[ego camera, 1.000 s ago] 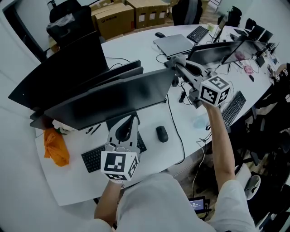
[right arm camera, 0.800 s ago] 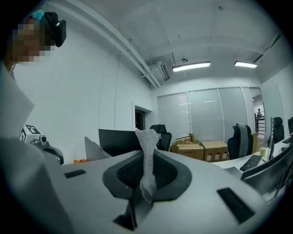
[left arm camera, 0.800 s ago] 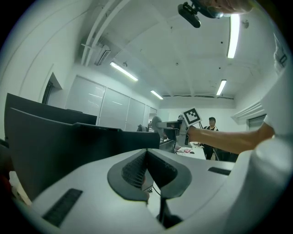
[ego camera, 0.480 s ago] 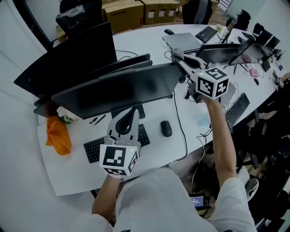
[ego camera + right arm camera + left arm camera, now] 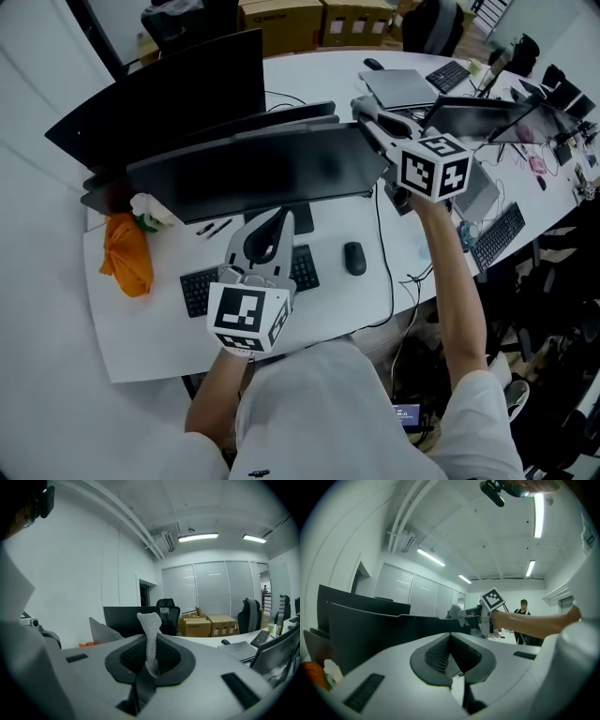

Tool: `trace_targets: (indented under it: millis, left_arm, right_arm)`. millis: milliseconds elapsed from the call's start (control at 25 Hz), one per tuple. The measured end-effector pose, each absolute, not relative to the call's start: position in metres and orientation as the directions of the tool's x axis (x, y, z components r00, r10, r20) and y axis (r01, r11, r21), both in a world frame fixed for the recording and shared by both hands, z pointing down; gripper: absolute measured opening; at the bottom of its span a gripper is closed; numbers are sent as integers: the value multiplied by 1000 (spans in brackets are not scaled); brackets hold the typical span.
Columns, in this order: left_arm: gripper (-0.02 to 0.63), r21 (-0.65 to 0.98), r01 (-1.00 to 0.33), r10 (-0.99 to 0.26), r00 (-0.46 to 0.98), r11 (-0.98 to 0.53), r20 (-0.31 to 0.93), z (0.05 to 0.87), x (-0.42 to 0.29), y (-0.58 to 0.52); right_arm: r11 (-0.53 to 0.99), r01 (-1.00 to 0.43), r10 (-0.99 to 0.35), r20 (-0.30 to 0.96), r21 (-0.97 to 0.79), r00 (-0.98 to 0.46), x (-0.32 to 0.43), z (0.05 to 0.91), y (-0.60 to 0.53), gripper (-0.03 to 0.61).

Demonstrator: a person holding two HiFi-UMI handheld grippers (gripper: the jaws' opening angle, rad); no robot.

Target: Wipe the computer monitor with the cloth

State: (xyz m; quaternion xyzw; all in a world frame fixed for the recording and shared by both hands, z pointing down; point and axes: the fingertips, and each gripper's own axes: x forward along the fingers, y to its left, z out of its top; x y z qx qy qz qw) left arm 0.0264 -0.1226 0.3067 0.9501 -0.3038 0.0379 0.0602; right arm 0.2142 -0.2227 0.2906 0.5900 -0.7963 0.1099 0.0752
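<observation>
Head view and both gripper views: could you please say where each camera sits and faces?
Head view: on the person's head, facing steeply down at the desk and monitor; shows both forearms, left claw, right claw.
Left gripper view: rides the left claw, facing along its closed jaws past the monitor; shows the right forearm.
Right gripper view: rides the right claw, facing across the room toward boxes; jaws pinch the cloth.
Shared: head and left gripper views both show the right claw.

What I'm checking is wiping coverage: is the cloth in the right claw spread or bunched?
Bunched: the cloth is a narrow twisted strip pinched in the shut right claw, not spread.
</observation>
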Motion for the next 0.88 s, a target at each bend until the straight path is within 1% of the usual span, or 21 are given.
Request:
trace_targets:
  millis: [400,880]
  left_arm:
    - [18,88,-613,-606,789,-785,100,303,1,-126]
    - [18,96,-649,-641,761,-755,96,302,-30,-130]
  right_arm:
    - [265,-950,-921,249,-168,-301,168,290,-238,38]
    - [240,-941,-910,281,-238,-304,130,294,-250,37]
